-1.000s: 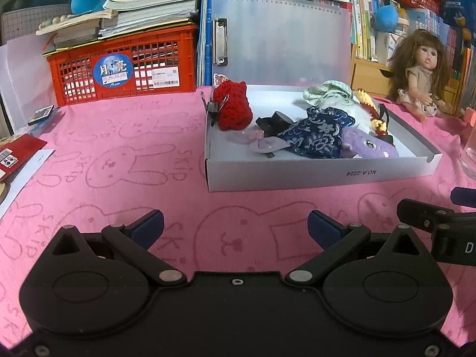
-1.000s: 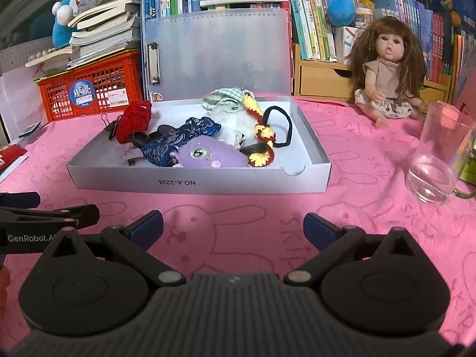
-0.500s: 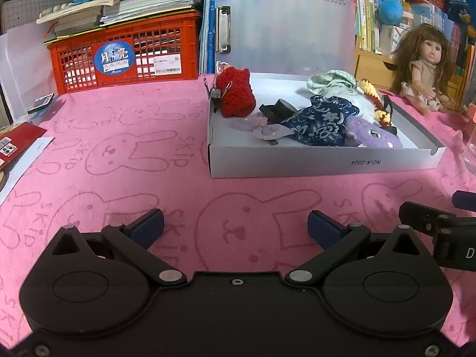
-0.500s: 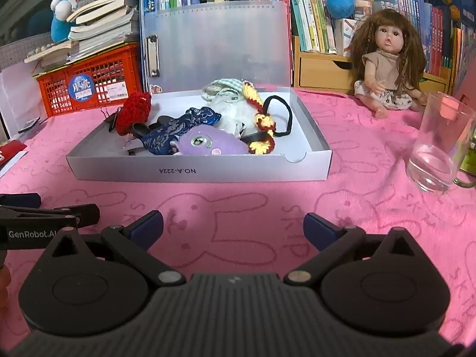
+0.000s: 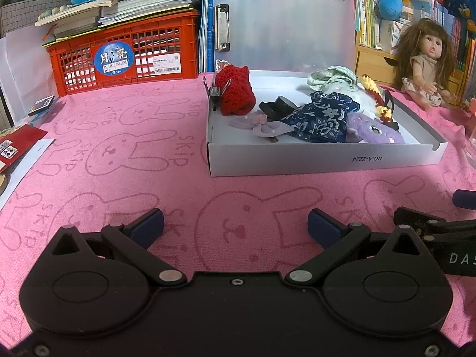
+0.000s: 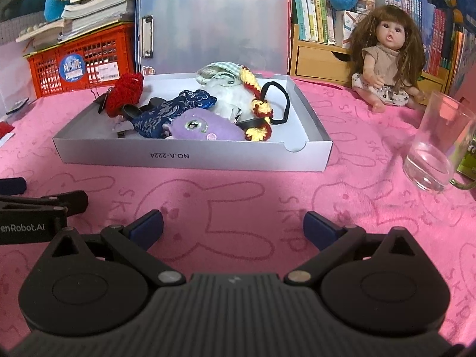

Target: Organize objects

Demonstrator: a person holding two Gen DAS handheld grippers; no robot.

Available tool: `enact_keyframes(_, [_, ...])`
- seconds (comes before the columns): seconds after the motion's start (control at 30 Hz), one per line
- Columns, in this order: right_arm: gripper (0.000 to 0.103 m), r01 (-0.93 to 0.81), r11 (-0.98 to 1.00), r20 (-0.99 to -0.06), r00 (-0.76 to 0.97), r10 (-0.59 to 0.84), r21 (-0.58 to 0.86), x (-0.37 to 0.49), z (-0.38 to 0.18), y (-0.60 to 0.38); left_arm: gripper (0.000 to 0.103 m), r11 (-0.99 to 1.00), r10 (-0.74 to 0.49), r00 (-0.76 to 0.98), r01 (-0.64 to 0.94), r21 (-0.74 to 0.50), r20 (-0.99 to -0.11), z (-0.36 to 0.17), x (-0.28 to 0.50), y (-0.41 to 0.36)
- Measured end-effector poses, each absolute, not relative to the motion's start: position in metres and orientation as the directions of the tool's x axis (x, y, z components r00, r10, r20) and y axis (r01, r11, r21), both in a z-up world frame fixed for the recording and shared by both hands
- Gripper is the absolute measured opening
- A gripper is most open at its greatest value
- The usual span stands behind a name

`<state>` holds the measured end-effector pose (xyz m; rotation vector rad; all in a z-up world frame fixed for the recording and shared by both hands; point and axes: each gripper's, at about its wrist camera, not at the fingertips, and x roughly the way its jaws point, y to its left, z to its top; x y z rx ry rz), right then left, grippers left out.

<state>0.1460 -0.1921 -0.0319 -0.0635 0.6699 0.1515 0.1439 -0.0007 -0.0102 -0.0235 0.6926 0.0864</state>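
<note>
Both grippers sit low over the pink bunny-print cloth [image 5: 142,154], side by side and level, pointing at the white box [image 5: 324,160]. The left gripper [image 5: 235,227] has its jaws spread wide with nothing between the blue pads [image 5: 148,226], only cloth. The right gripper [image 6: 233,226] is the same: jaws wide, empty, blue pads [image 6: 319,228] well apart. Each one shows at the edge of the other's view, the right at about 3 o'clock from the left wrist camera, the left at about 9 o'clock from the right.

The box lies at 12 o'clock from the right gripper and nearer 1 o'clock from the left, apart from both. Its long front wall reads NO.A-2224 upside down. Inside, a red knitted piece [image 5: 235,93] sits in the far left corner with a binder clip [image 5: 214,90] just beside it. A blue floral pouch [image 5: 319,117] lies in the middle, touching a purple plush [image 6: 202,126] at the front. Behind them are a pale fabric bundle [image 6: 221,76], a yellow and red crochet band [image 6: 257,105] and a black hair band [image 6: 281,99] towards the right wall.

A doll [image 6: 383,56] sits at about 2 o'clock beyond the box, a clear glass [image 6: 437,148] at 3 o'clock on the cloth. A red crate [image 5: 125,56] under stacked books stands at 11 o'clock
</note>
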Motion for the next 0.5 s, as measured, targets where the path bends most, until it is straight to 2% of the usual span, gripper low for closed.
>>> enact_keyframes(0.5, [0.103, -0.161, 0.987, -0.625, 0.772, 0.116, -0.015, 0.1462, -0.0319, -0.1919, 0.103, 0.996, 0.073, 0.766, -0.088, 0.008, -0.639, -0.0101, 0.144, -0.0002])
